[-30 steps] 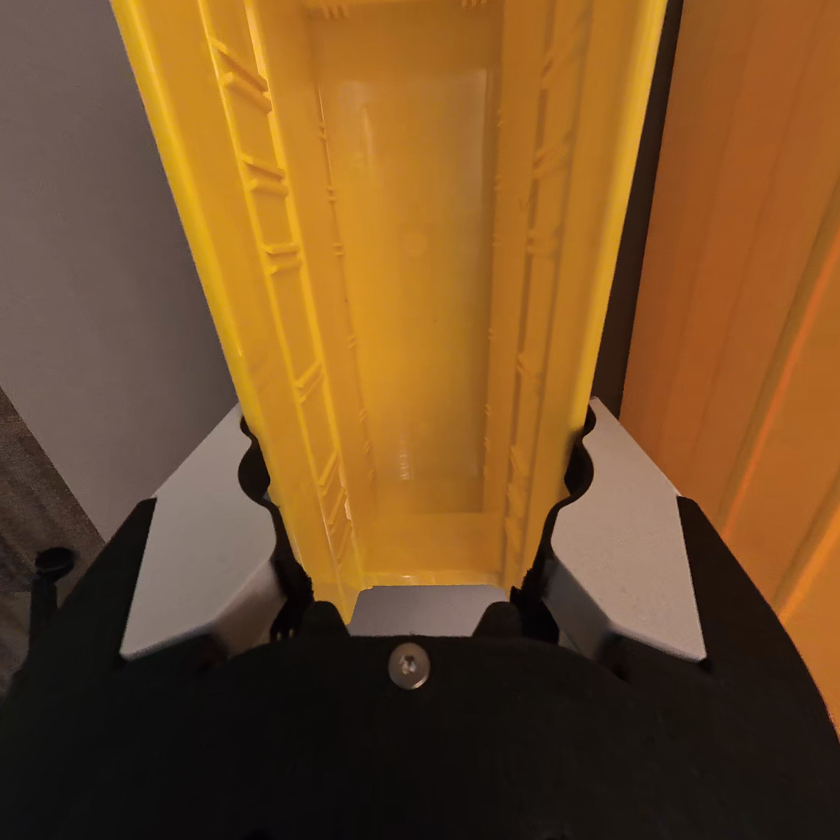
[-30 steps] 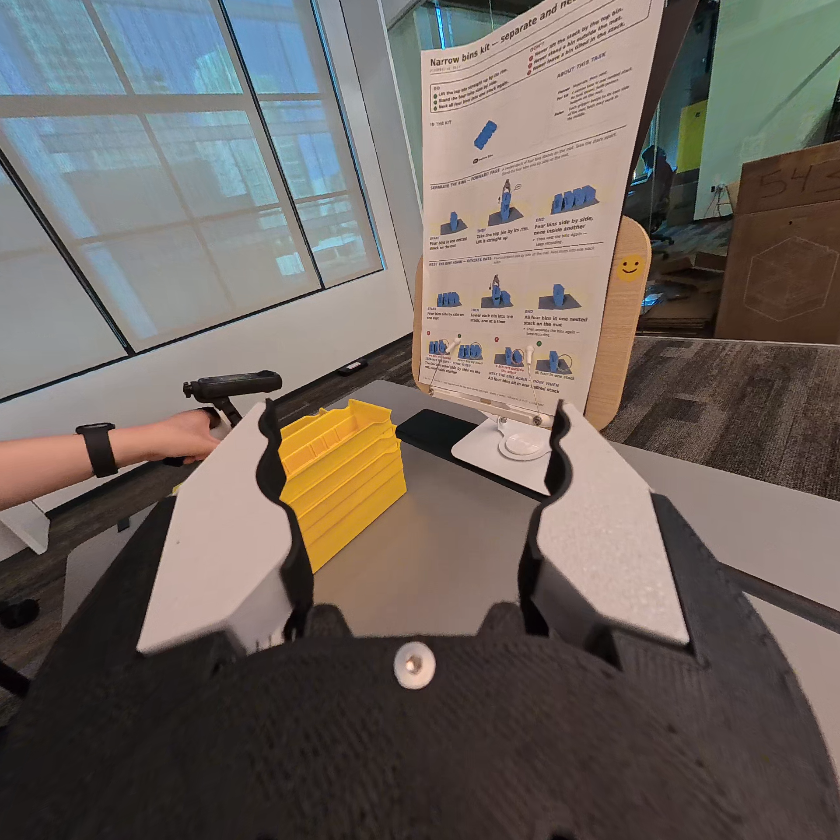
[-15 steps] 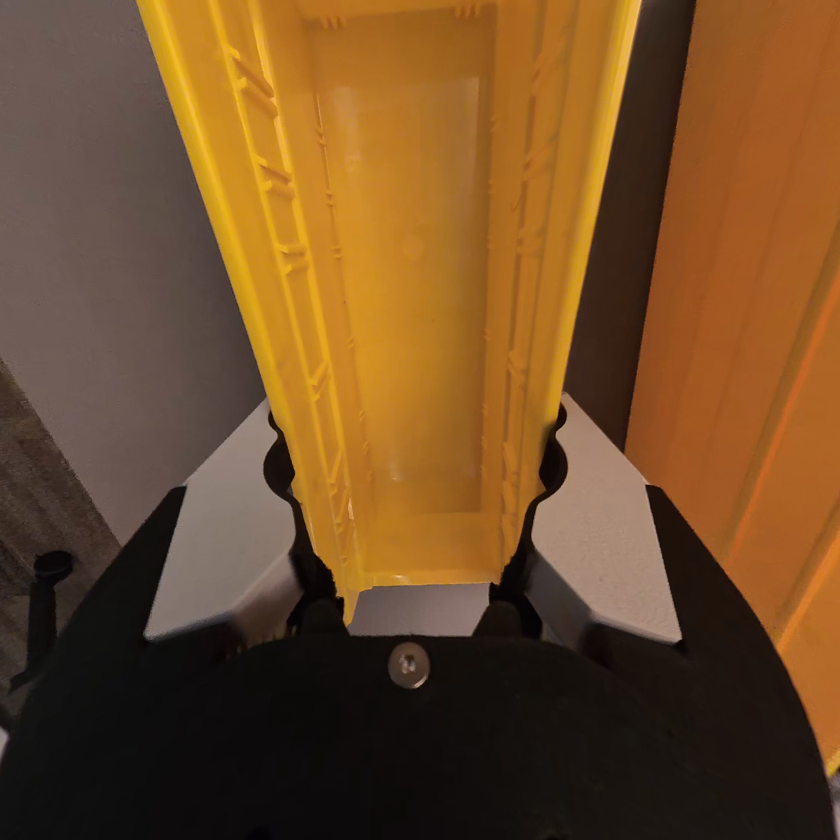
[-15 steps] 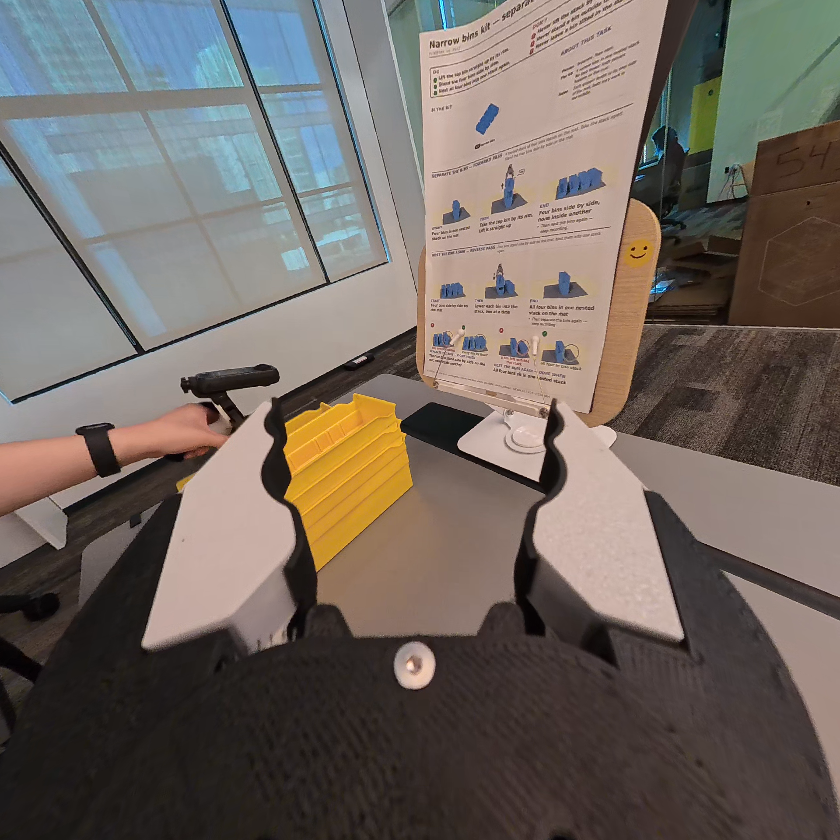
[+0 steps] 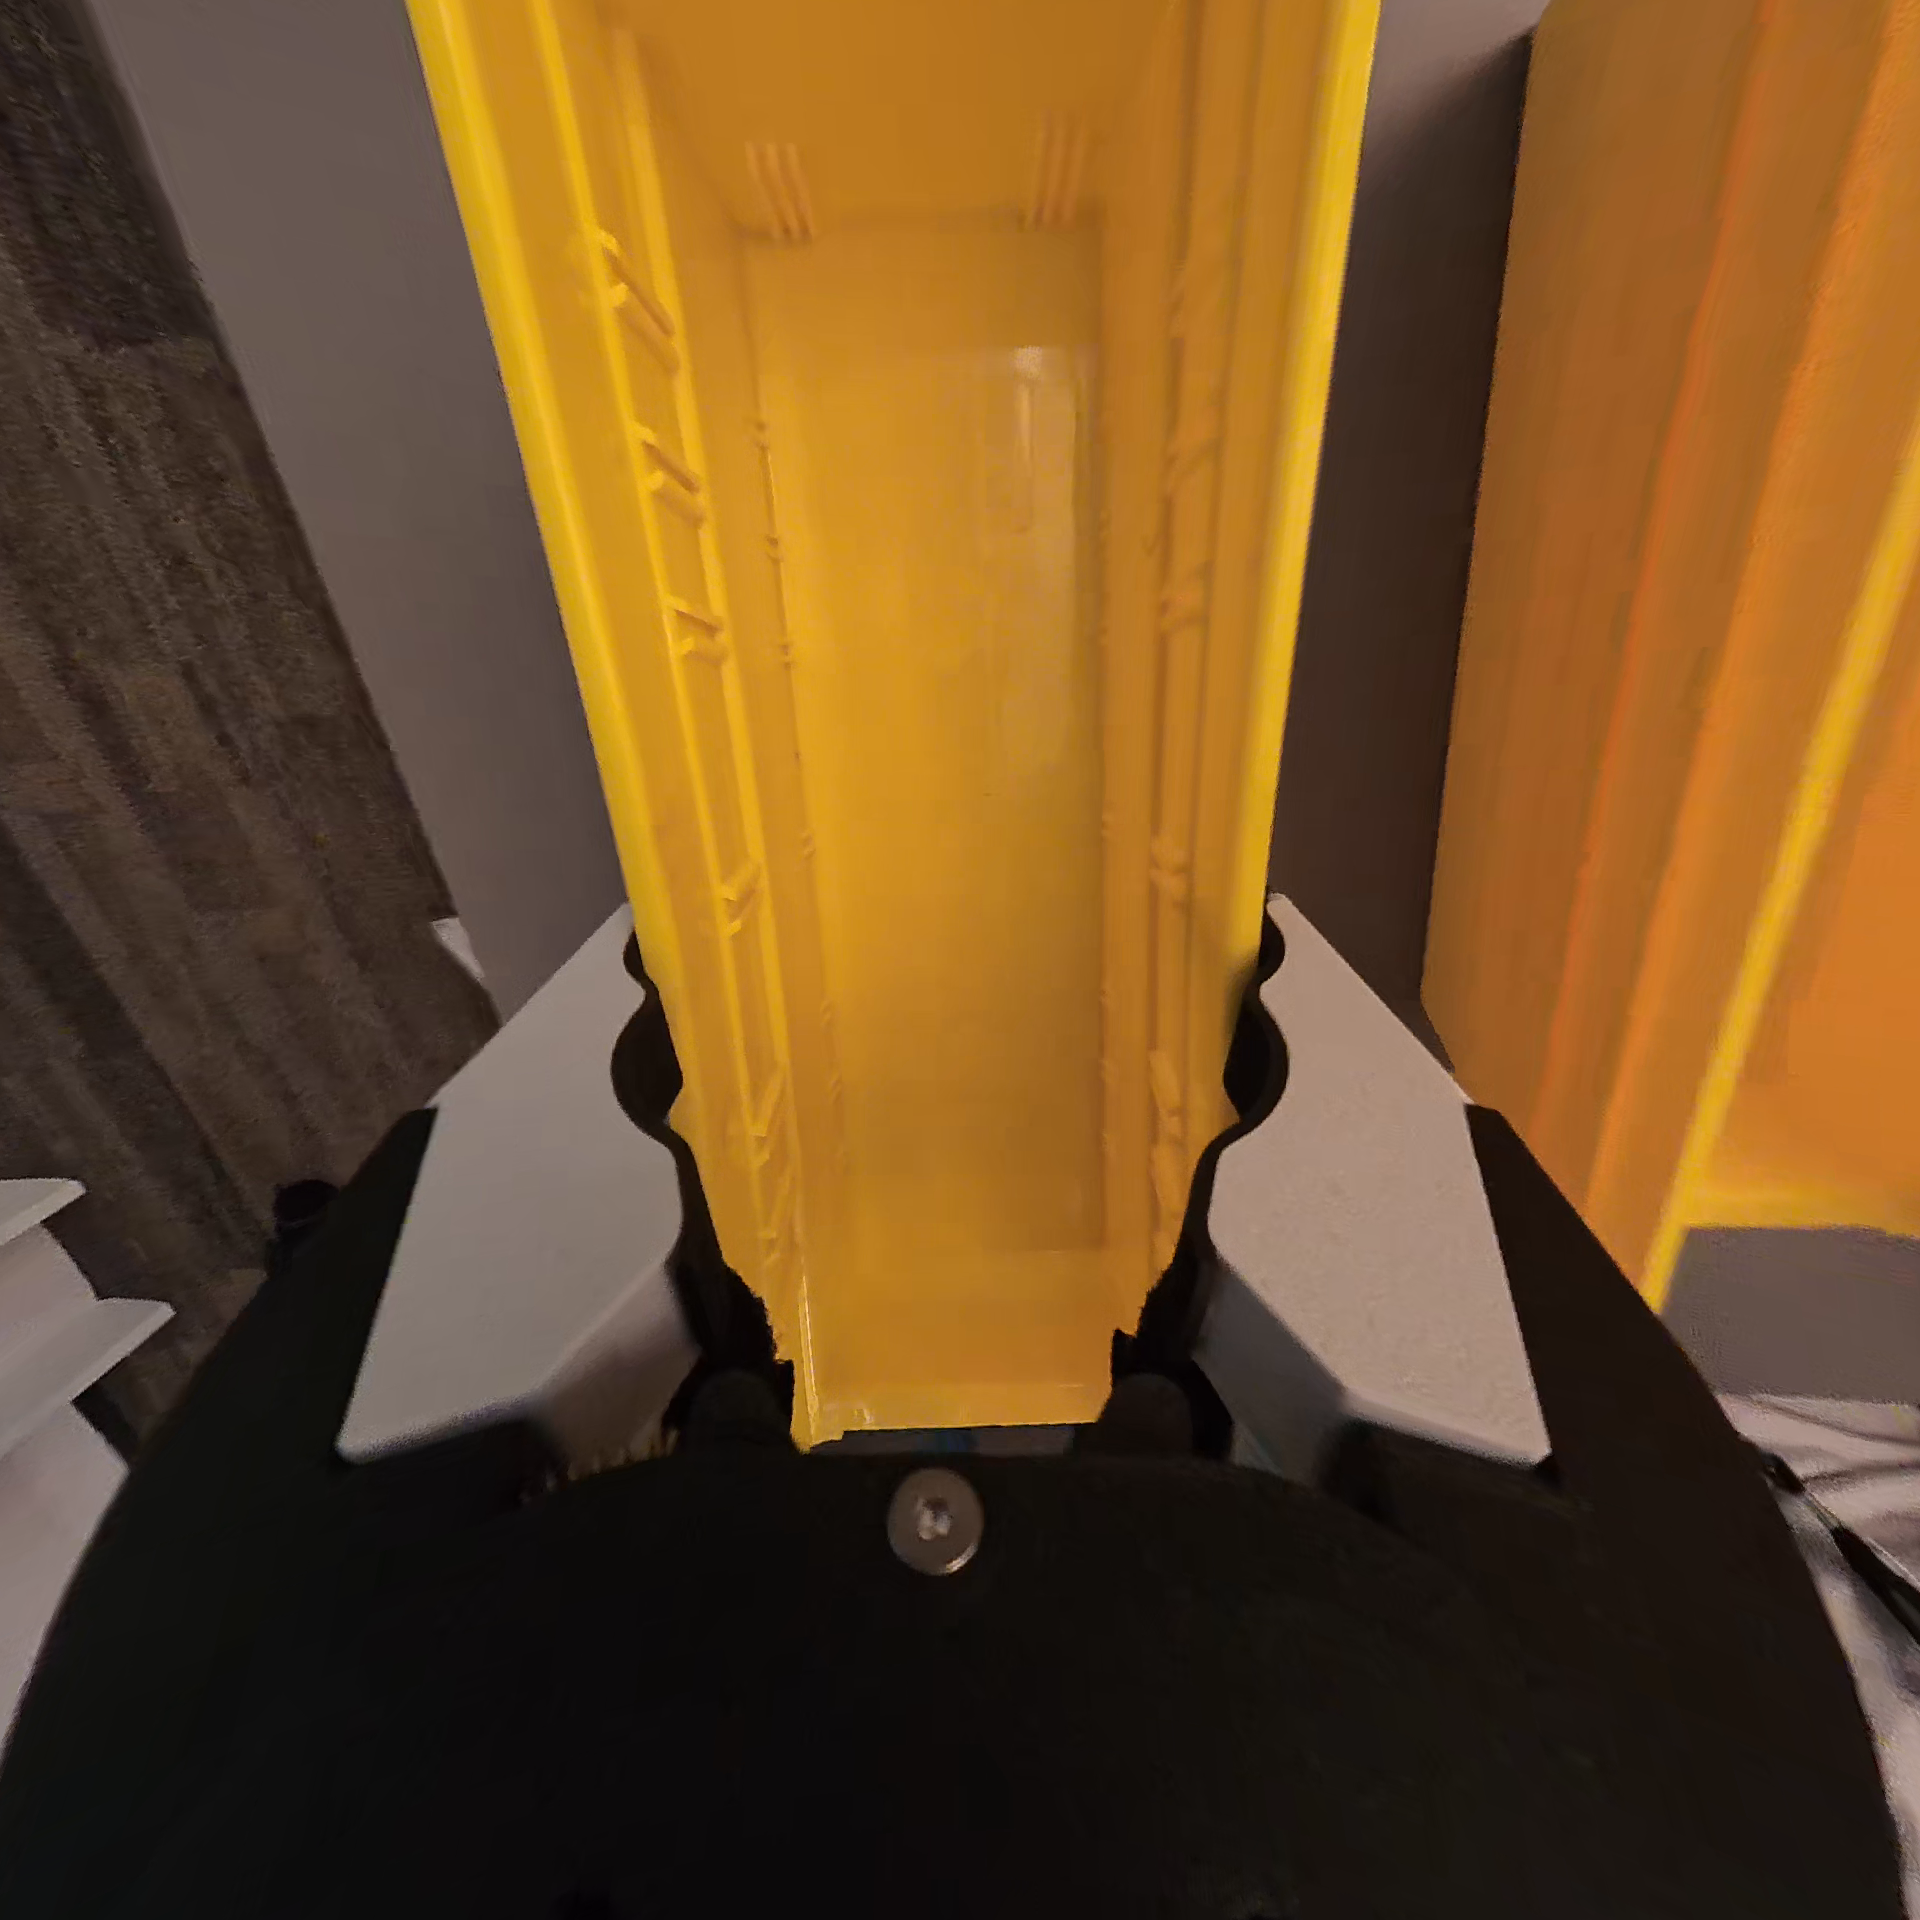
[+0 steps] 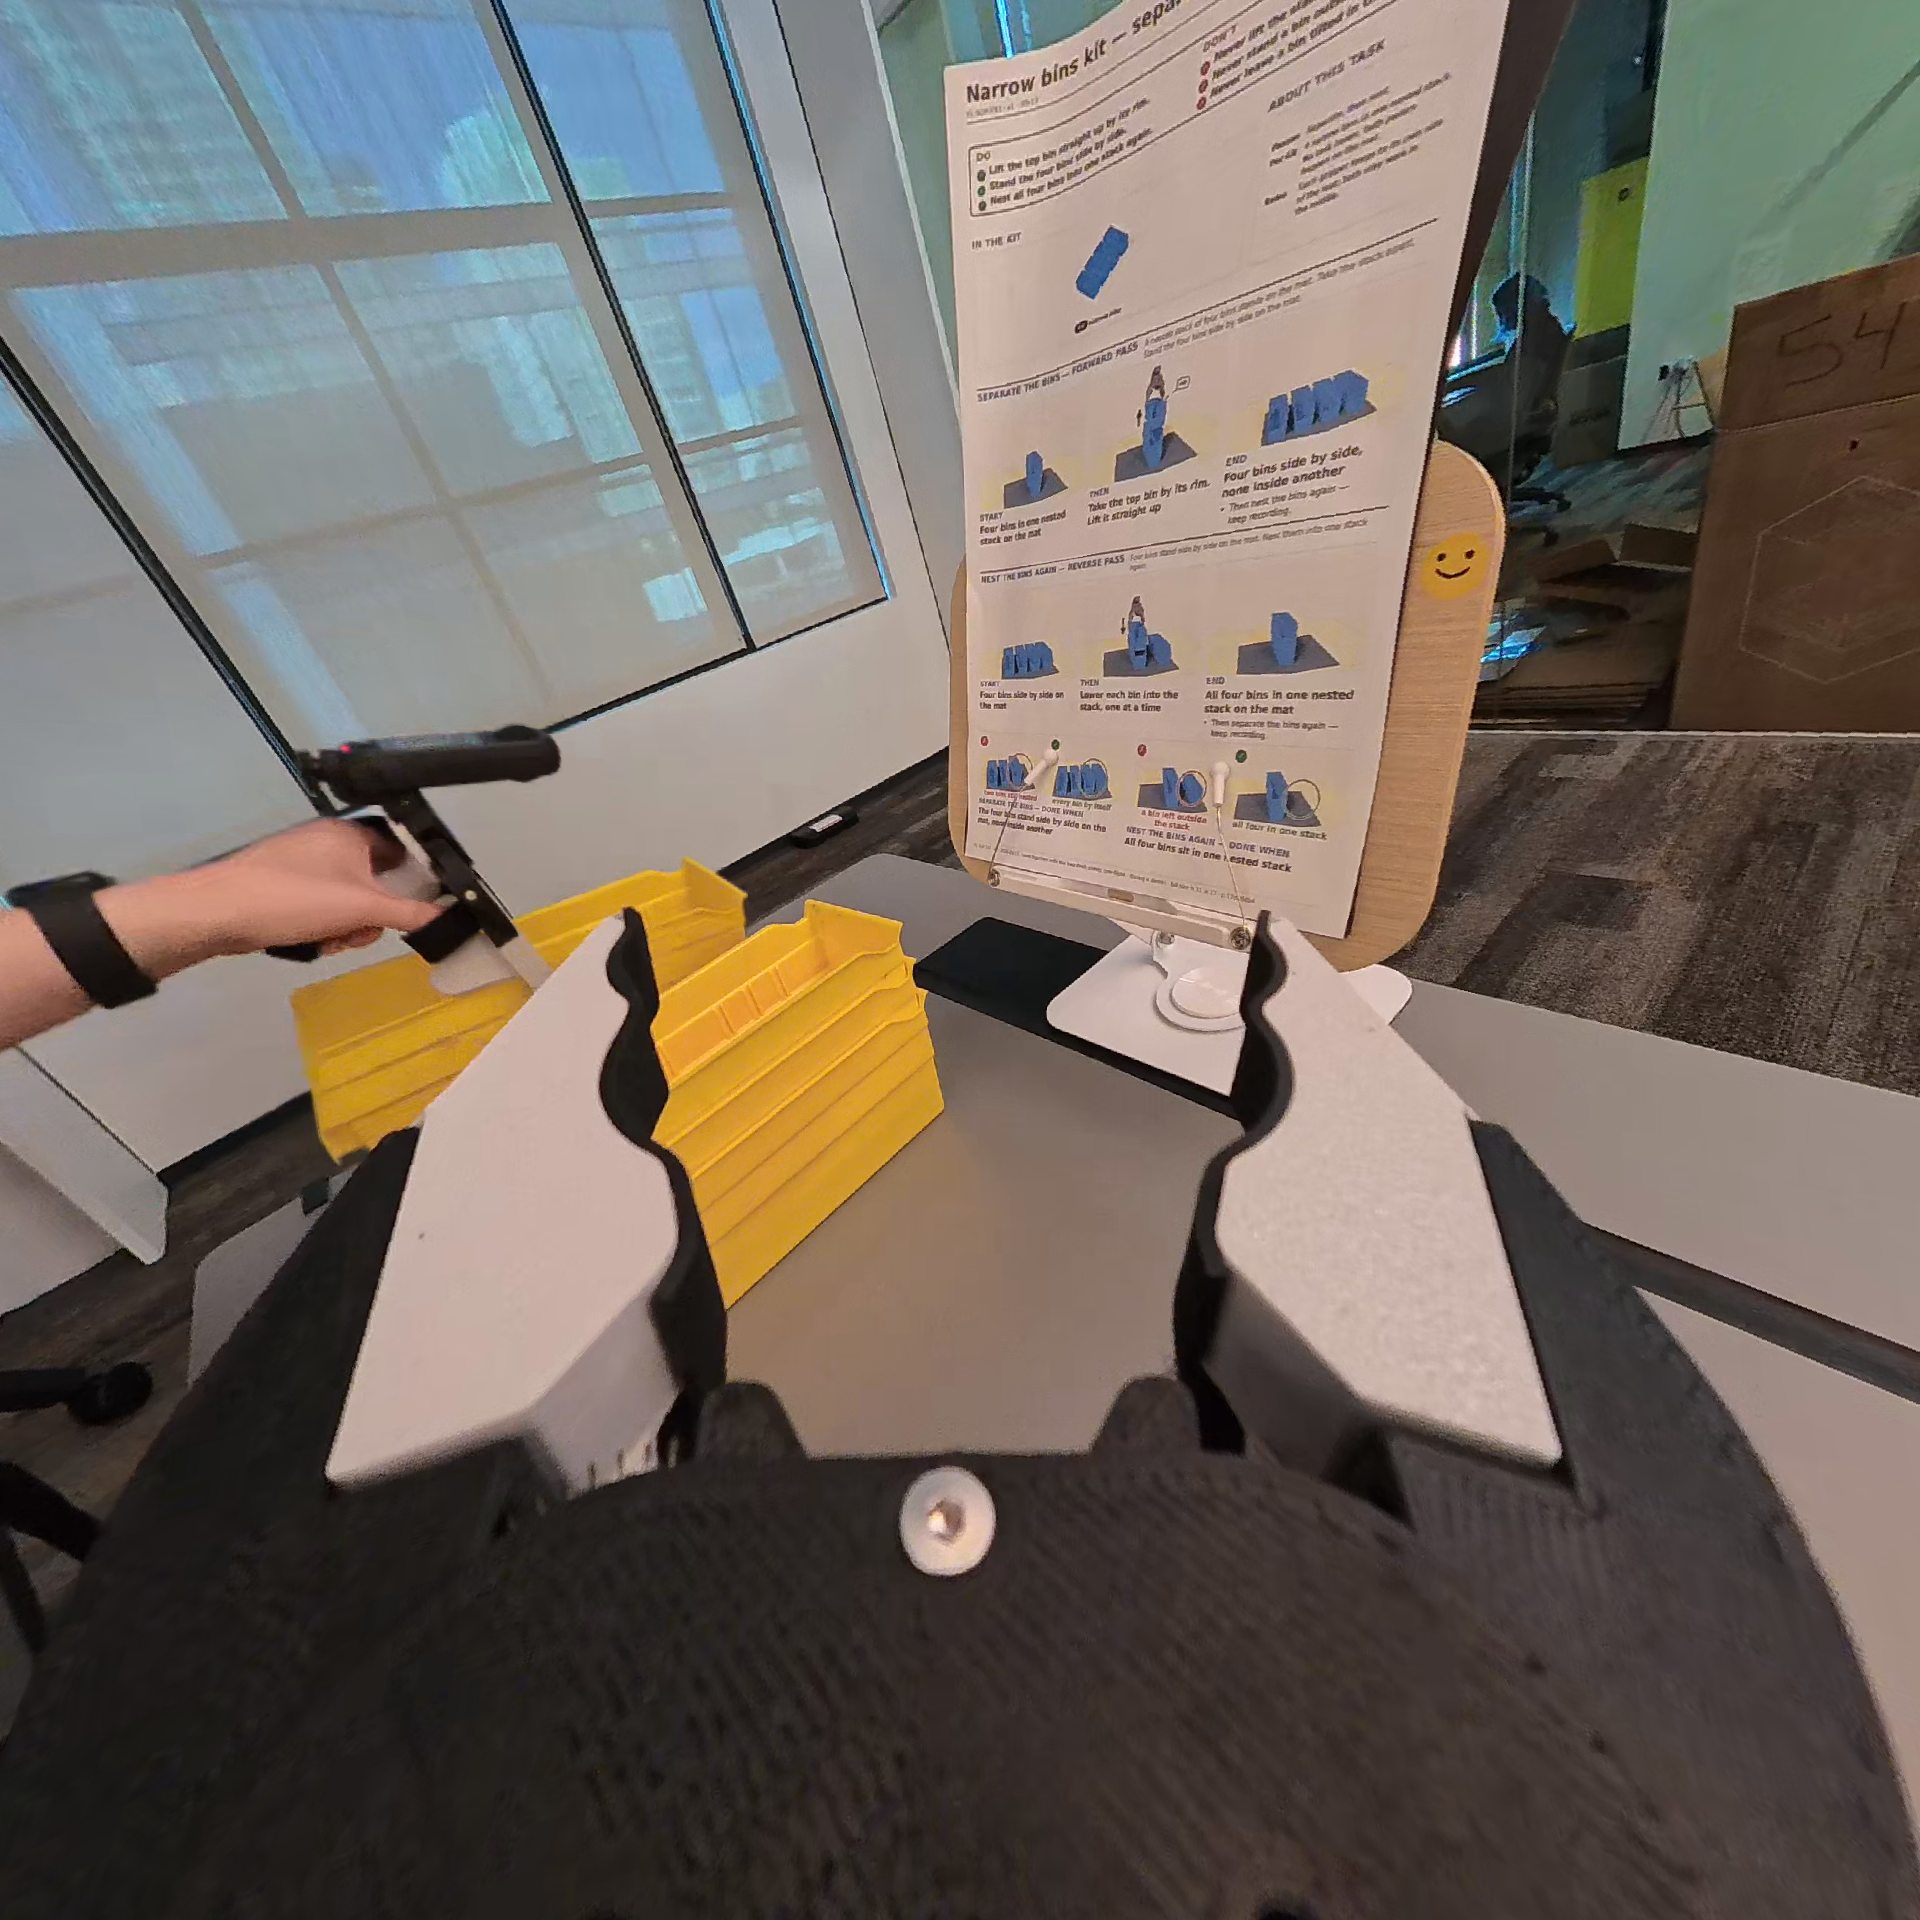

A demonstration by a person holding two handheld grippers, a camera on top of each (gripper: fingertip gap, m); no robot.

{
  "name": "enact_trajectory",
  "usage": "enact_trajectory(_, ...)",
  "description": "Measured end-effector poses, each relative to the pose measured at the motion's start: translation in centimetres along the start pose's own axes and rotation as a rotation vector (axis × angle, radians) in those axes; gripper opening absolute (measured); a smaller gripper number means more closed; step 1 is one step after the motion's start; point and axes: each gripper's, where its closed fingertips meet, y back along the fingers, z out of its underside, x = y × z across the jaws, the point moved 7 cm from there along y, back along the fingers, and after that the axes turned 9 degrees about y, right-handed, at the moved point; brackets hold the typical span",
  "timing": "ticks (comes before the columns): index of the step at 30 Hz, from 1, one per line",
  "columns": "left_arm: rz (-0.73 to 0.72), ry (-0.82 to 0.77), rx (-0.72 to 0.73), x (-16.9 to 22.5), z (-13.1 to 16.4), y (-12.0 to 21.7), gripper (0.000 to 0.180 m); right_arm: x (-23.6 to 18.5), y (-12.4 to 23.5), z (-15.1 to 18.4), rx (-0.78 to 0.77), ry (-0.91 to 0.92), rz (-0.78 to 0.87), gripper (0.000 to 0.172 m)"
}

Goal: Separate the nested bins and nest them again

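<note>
Clamping down on a yellow bin (image 5: 935,727), the left gripper (image 5: 948,935) has both dark pads pressed flat against the bin's long outer walls — the left wrist view stares straight into its bare interior. Only a slab of orange-yellow plastic at that view's right edge hints at the nested stack (image 5: 1683,623) alongside. Over to the right wrist view, and the wider scene opens up: the stack (image 6: 800,1081) sits on the grey table (image 6: 1039,1247), the gripped bin (image 6: 416,1029) just beyond it, a hand (image 6: 281,883) working the left tool. The right gripper (image 6: 945,966) hangs with jaws spread wide, nothing between them — behind it, an instruction sheet (image 6: 1195,468) on a stand.
</note>
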Motion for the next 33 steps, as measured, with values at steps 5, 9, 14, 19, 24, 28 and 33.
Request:
enact_trajectory(5,-0.025,-0.036,0.073,2.1,-0.8,7.1,0.109,0.0,0.0,0.1,-0.006,-0.005,-0.001,0.111)
enact_trajectory(9,0.066,-0.04,0.162,6.1,-1.4,13.4,0.111,0.0,-0.2,0.3,-0.019,-0.008,-0.004,0.111)
enact_trajectory(14,0.307,-0.013,0.217,12.6,-1.4,16.6,0.111,0.0,-0.3,0.6,-0.044,-0.022,-0.009,0.111)
enact_trajectory(19,0.28,-0.012,0.267,15.9,-1.7,14.8,0.108,-0.2,0.6,0.2,-0.021,-0.03,-0.022,0.111)
enact_trajectory(24,0.236,0.018,0.257,16.6,-1.4,12.1,0.109,-0.5,1.2,0.1,-0.013,-0.048,-0.047,0.111)
enact_trajectory(28,0.233,0.052,0.224,16.5,-0.9,10.7,0.111,-0.8,1.3,0.0,-0.013,-0.046,-0.063,0.111)
enact_trajectory(33,0.185,0.102,0.213,15.5,-0.4,8.5,0.11,-1.2,1.9,-0.3,-0.002,-0.046,-0.086,0.111)
